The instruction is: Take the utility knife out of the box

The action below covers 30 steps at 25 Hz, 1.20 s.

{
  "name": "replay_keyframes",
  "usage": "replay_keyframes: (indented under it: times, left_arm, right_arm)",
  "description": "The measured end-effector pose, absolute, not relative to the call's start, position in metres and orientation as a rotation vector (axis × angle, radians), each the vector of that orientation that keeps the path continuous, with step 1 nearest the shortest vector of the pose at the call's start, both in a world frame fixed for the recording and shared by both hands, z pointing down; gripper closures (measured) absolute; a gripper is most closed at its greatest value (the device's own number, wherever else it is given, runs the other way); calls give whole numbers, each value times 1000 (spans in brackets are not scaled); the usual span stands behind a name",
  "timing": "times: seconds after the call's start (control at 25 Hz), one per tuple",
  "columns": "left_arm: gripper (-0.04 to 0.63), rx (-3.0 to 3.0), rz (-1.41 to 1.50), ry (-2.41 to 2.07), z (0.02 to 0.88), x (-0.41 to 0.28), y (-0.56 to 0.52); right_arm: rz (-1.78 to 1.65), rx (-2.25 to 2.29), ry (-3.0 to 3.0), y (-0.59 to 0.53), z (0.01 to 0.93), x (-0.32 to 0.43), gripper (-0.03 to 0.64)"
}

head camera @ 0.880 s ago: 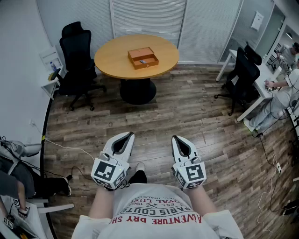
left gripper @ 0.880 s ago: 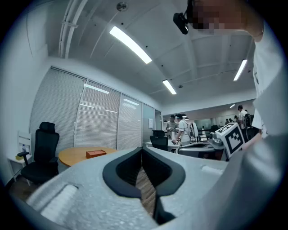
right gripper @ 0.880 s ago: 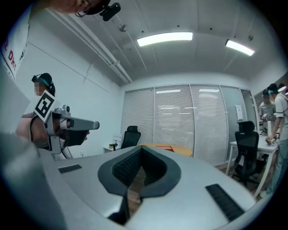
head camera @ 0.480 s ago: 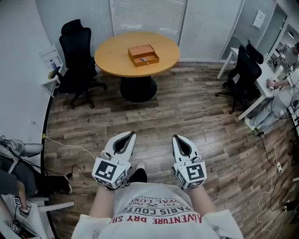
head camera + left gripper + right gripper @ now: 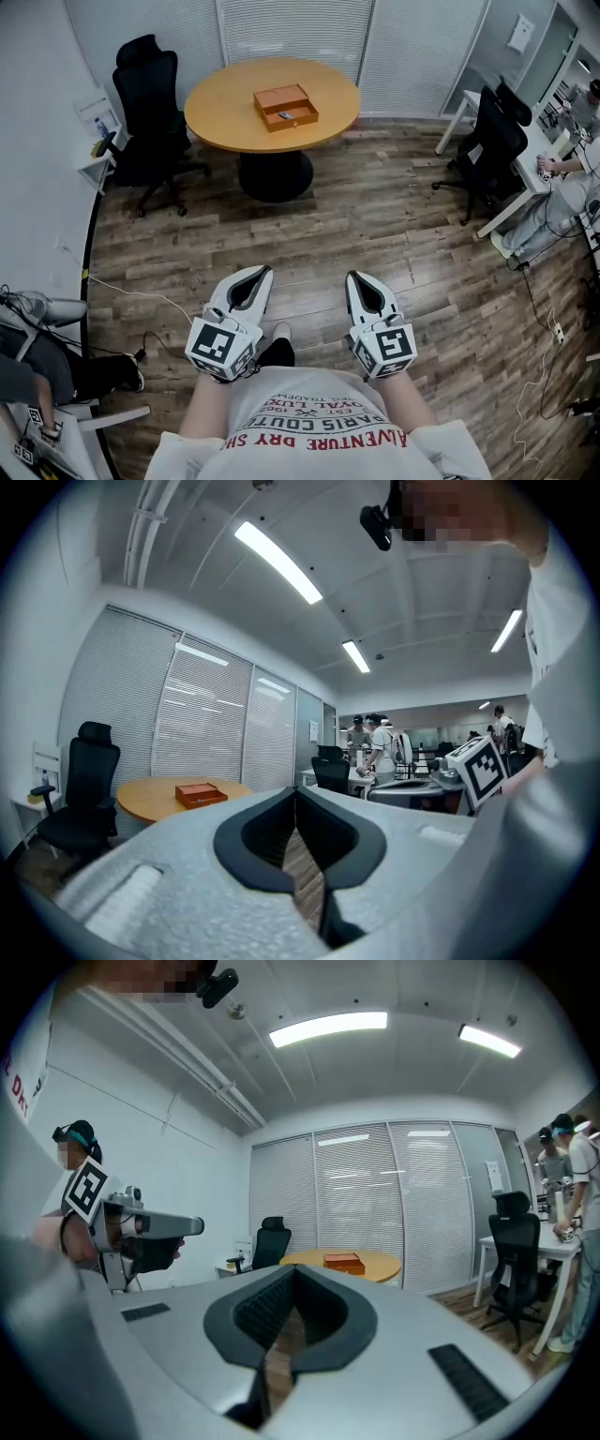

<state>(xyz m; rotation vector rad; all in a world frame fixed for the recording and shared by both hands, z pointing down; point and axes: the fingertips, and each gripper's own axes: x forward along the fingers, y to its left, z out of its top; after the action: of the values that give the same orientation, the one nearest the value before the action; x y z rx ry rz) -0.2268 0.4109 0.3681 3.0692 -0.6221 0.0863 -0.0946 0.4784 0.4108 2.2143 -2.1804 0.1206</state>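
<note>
the round table (image 5: 234,117) is seen across the wooden floor (image 5: 375,225). the box (image 5: 285,106) is set on the table's top, a little right of its middle, and is left open. a small dark piece, taken for the utility knife (image 5: 287,115), is seen lying in the box's nearer half. its shape is too small to be made out.

both grippers are held well apart from the table, on its near side, close to the person's shirt (image 5: 309,436) and aimed towards the table. the left gripper (image 5: 259,273) is closed: its tips are met, nothing is clamped, and only floor is seen through the loop behind the tips. the right gripper (image 5: 354,277) is likewise pressed fully together and carries nothing. the box is touched by neither.

against the frame of half a second ago, the table, the box and the black chair (image 5: 150,103) left of the table are shown slightly further left and higher in the head view. the grippers are found in the same place in the view, closed as before. the box is kept at the same spot on the table, and the dark piece is unmoved inside it.
</note>
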Motion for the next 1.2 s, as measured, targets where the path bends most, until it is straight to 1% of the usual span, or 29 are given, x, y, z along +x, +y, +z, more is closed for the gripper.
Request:
replay_keyframes:
  times: [0.6, 0.92, 1.2]
  left_arm:
    - [584, 3016, 49, -634, 370, -227, 288]
    - [584, 3001, 74, -604, 384, -229, 216]
    - [584, 2968, 95, -565, 403, -226, 178]
  right_arm:
    - [172, 2180, -2136, 359, 414, -88, 611]
    - [219, 2206, -2075, 291, 427, -83, 611]
    - [260, 2217, -2035, 259, 438, -83, 611]
